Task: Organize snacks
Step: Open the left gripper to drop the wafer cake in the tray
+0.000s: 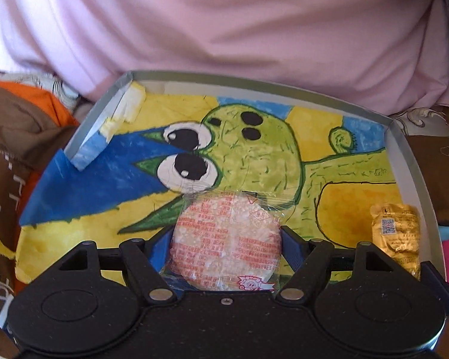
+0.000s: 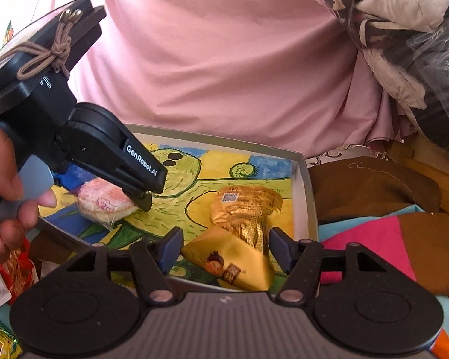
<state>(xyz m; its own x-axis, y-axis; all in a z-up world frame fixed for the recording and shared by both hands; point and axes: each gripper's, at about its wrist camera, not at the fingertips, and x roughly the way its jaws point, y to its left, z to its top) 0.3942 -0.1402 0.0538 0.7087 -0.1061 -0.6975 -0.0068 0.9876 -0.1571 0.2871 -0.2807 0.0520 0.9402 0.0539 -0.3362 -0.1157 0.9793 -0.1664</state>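
A shallow grey-walled cardboard box (image 1: 410, 161), its floor painted with a green cartoon creature on yellow and blue, holds the snacks. The left gripper (image 1: 226, 236) is clamped on a round puffed rice cake in clear wrapper with red print (image 1: 224, 239), just above the box floor. The right gripper (image 2: 226, 248) has its blue-padded fingers (image 2: 172, 246) apart, either side of a gold foil snack packet (image 2: 245, 209) (contact unclear), which rests in the box's right part.
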